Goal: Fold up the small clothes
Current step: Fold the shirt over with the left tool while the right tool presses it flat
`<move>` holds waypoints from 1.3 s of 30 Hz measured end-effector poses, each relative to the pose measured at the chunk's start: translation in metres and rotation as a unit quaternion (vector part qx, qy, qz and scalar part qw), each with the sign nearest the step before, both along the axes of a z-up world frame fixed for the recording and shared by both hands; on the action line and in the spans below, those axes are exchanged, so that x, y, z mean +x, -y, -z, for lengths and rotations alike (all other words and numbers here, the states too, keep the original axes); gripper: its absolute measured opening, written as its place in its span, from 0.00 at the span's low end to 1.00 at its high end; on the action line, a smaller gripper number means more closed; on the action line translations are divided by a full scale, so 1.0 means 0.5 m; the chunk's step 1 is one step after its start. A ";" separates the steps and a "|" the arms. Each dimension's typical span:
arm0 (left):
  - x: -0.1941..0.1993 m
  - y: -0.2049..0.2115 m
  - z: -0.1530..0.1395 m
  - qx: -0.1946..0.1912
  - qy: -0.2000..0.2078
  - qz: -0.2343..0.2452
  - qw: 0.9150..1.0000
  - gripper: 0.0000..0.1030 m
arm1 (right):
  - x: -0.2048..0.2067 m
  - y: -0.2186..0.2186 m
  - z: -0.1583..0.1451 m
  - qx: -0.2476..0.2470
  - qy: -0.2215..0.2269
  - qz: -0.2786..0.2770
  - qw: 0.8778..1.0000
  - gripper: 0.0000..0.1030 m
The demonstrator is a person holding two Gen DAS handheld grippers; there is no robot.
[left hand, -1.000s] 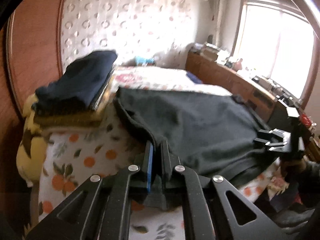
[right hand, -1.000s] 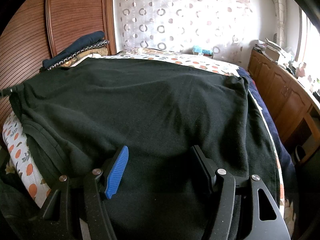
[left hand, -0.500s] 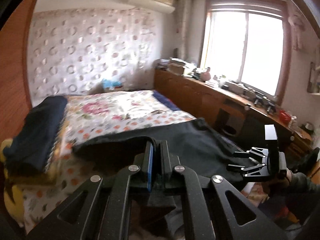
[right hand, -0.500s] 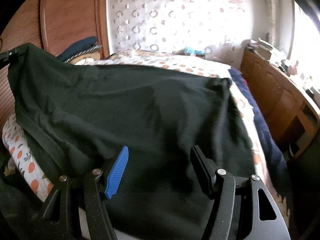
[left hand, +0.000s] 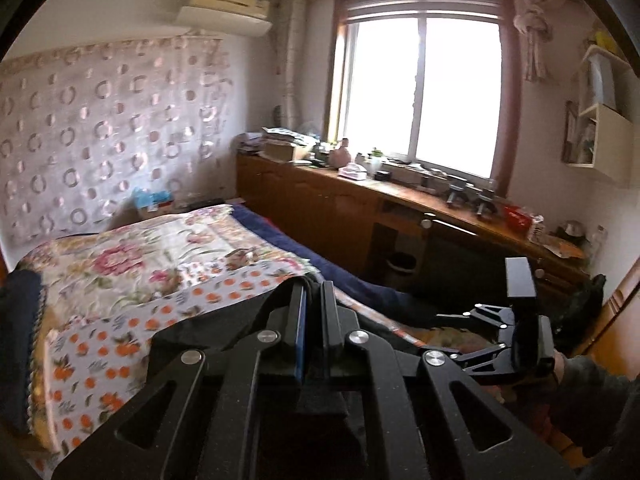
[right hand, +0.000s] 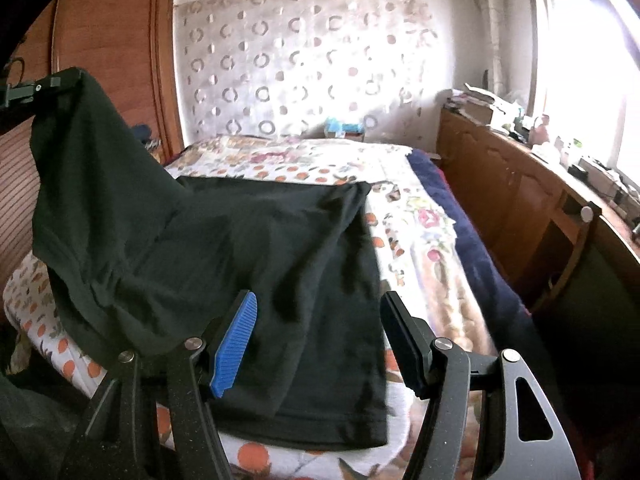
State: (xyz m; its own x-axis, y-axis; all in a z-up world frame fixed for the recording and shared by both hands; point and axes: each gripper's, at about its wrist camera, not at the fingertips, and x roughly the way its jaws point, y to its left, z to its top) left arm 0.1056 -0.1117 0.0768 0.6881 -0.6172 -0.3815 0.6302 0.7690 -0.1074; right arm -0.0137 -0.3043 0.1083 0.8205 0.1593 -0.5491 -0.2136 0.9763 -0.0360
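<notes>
With the left tool (right hand: 60, 82) pinching the raised corner of the black garment (right hand: 248, 248) and the right tool (right hand: 316, 340) spread empty above its hem, carry the corner across toward the bed's (right hand: 420, 216) right edge, keeping the fold line straight.

Left gripper (left hand: 314, 292) filled the lower foreground, jaws pressed together on a fold of the black garment (left hand: 224, 320), which hung from the fingertips and trailed down to the left over the bed. Bedspread (left hand: 132, 264) floral at the far end, orange-fruit print nearer. Dark folded stack (left hand: 18, 340) at the left edge, partly cut off. Right gripper (left hand: 444, 334) at lower right, seen from the side, held in a person's hand (left hand: 560, 368) with a dark sleeve. Wooden cabinet run (left hand: 344, 216) beneath a bright window (left hand: 420, 88), its top cluttered. Air conditioner (left hand: 226, 10) mounted high on the wall. Circle-patterned curtain (left hand: 100, 128) behind the bed.
</notes>
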 end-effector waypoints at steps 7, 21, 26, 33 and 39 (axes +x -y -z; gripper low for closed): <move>0.006 0.060 0.032 0.028 -0.027 0.014 0.999 0.27 | -0.008 -0.011 0.020 0.001 0.004 -0.001 1.000 0.64; -0.013 -0.087 0.112 0.041 -0.042 -0.091 0.994 0.75 | 0.043 -0.066 0.025 -0.003 -0.008 -0.048 0.999 0.64; -0.026 -0.156 0.131 0.047 -0.046 -0.136 0.989 0.75 | 0.080 -0.129 0.023 -0.015 -0.011 -0.090 0.996 0.64; -0.026 -0.232 0.142 0.048 -0.049 -0.177 0.982 0.75 | 0.141 -0.247 0.013 -0.036 -0.016 -0.161 0.986 0.64; -0.030 -0.283 0.148 0.040 -0.050 -0.199 0.978 0.75 | 0.195 -0.345 0.027 -0.051 -0.046 -0.222 0.973 0.64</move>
